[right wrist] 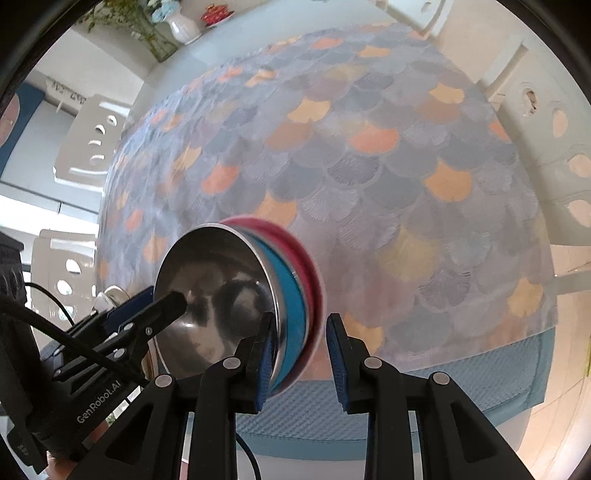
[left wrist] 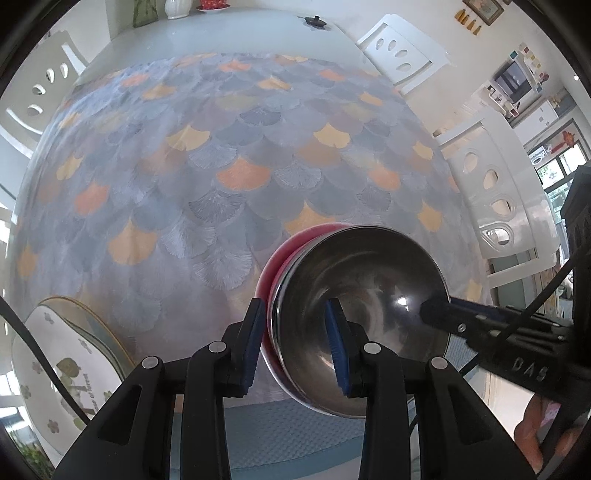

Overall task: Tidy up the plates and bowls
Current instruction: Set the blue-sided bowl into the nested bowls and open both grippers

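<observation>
A steel bowl sits nested in a stack with a pink dish under it; the right wrist view shows the steel bowl, a blue dish and the pink dish. The stack is held tilted above the table's near edge. My left gripper straddles the stack's rim, one finger inside the bowl, one outside. My right gripper straddles the opposite rim the same way. Both grippers look closed on the rim.
A scale-patterned tablecloth covers the table. A white plate with a tree print lies at the near left. White chairs stand around the table. A white vase and red dish stand at the far end.
</observation>
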The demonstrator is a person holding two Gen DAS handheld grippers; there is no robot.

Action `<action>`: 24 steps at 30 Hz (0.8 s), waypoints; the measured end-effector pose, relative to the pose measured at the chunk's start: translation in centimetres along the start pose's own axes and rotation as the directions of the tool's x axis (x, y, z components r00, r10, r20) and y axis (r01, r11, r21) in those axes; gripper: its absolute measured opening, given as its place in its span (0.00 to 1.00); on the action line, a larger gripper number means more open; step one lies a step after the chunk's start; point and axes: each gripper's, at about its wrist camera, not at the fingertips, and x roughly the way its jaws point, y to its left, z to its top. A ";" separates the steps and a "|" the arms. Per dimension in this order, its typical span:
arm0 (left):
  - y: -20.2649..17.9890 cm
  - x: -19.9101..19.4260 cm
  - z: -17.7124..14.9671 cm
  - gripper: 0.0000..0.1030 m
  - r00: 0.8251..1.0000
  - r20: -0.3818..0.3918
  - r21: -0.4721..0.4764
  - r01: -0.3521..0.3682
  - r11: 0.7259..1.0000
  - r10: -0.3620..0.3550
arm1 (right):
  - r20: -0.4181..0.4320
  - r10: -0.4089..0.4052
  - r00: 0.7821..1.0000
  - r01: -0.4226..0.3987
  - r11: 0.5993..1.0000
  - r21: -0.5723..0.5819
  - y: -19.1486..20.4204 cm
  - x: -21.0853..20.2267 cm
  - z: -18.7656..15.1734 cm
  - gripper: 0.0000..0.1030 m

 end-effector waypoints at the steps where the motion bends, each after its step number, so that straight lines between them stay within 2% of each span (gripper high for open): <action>1: 0.0 0.0 0.0 0.30 1.000 -0.001 -0.001 0.001 1.000 -0.001 | 0.004 -0.001 1.000 0.001 1.000 0.005 -0.2 -0.2 0.1 0.26; 7: 0.0 0.0 0.0 0.30 1.000 0.001 0.001 0.002 1.000 -0.002 | -0.009 -0.006 1.000 0.006 1.000 0.027 -1.1 0.0 -0.2 0.26; 11: 0.1 -0.4 -0.1 0.30 1.000 0.010 -0.003 -0.001 1.000 0.001 | -0.023 0.035 0.999 -0.034 0.998 0.050 -1.4 -0.1 -0.4 0.26; 16: 0.8 -2.1 0.1 0.30 0.998 0.058 -0.026 0.023 0.999 -0.021 | 0.062 0.049 0.997 -0.051 0.998 0.031 -1.3 -2.9 0.0 0.28; 18: 1.2 -2.9 0.3 0.30 0.996 0.082 -0.046 0.045 0.998 -0.041 | 0.113 0.062 0.992 -0.066 0.997 0.030 -1.4 -4.2 0.3 0.35; 19: 1.4 -3.2 0.4 0.30 0.994 0.092 -0.057 0.058 0.997 -0.053 | 0.133 0.068 0.989 -0.073 0.997 0.031 -1.4 -4.6 0.3 0.49; 20: 1.7 -3.5 0.5 0.30 0.992 0.102 -0.069 0.076 0.995 -0.069 | 0.151 0.075 0.986 -0.081 0.996 0.032 -1.5 -5.0 0.4 0.57; 22: 2.1 -3.7 0.5 0.33 0.990 0.107 -0.086 0.098 0.992 -0.088 | 0.168 0.090 0.982 -0.097 0.995 0.034 -1.7 -5.2 0.5 0.57; 24: 2.4 -3.5 0.4 0.50 0.991 0.098 -0.107 0.104 0.989 -0.094 | 0.141 0.111 0.984 -0.117 0.992 0.035 -1.9 -4.5 0.6 0.58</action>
